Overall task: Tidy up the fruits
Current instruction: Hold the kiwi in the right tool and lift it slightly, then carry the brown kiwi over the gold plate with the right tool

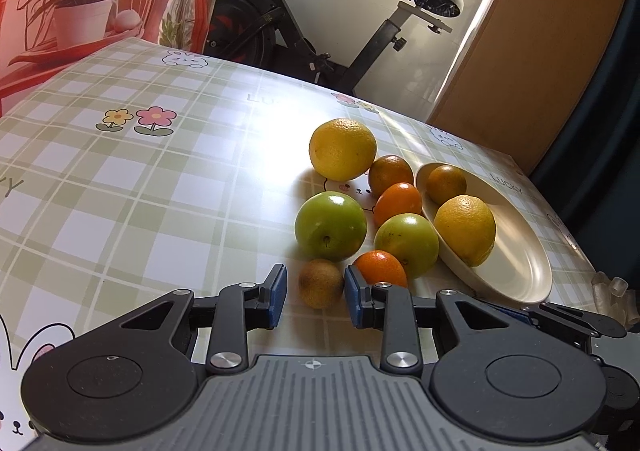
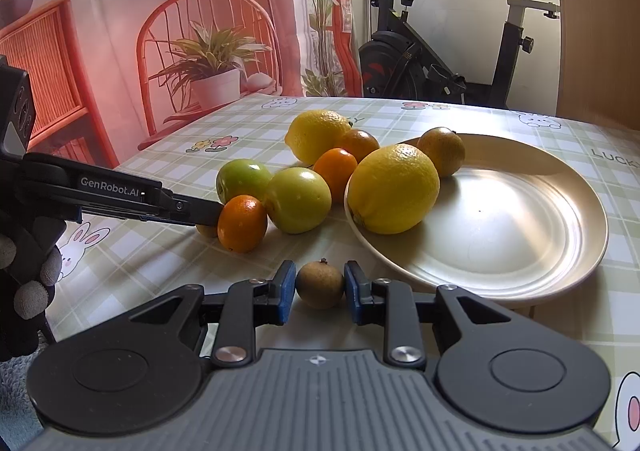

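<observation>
Right wrist view shows my right gripper low over the checked tablecloth, its blue-padded jaws apart on either side of a small round brown fruit that sits just outside the near rim of the pale metal plate; I see slim gaps at both pads, so it is bracketed, not clamped. Left wrist view shows my left gripper likewise apart around a second small brown fruit. The risk, as I judge it: these fruits are round and could roll or squirt out if I close off-centre. On the left, one pad sits right against a small orange citrus, which could be nudged into the green apples behind and scatter the cluster. Already on the plate are a large yellow lemon and a smaller brownish-orange fruit; the lemon leans at the rim nearest the pile and could block a drop there. The plate's right half lies bare. Another lemon waits behind the pile.
</observation>
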Available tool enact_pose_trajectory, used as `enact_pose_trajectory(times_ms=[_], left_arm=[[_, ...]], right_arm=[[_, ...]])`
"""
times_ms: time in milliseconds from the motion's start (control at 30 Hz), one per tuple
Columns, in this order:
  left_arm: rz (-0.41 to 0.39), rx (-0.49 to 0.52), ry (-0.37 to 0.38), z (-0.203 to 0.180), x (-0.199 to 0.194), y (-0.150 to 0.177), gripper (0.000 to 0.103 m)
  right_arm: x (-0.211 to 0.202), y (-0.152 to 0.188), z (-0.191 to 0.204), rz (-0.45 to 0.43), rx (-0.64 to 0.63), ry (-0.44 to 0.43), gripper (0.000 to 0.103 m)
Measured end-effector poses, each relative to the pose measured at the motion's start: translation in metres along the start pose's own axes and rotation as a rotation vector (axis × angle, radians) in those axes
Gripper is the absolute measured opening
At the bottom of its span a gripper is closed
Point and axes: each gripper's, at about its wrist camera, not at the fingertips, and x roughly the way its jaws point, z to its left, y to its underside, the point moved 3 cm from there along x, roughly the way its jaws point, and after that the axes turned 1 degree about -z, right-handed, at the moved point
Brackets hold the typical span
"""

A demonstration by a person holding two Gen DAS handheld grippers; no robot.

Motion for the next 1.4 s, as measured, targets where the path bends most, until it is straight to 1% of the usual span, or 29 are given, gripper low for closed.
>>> enact_pose_trajectory(times_ms=[67, 333, 667, 900, 1400], left_arm=[[-0.003, 0.009, 0.002, 0.0, -0.001, 0.002, 0.026], [-0.014, -0.01, -0.026, 0.005, -0.007, 0.004, 0.026], [-0.019, 0.006, -0.044, 0.001, -0.01, 0.009, 0.026], [-0.03, -0.007, -0.037, 0.001, -0.009, 0.012, 0.026], [-0.033, 0.015, -0.051, -0.004, -0.01, 0.012, 0.026]], right_arm=[[0.001, 0.0, 0.0, 0.005, -0.001, 0.001, 0.029], [0.003, 0.001, 0.0, 0.012, 0.001, 0.002, 0.029], [0.003, 0.001, 0.0, 0.012, 0.001, 0.002, 0.029], [0.003, 0.0, 0.0, 0.012, 0.002, 0.002, 0.029], [0.002, 0.0, 0.0, 0.012, 0.002, 0.001, 0.029]])
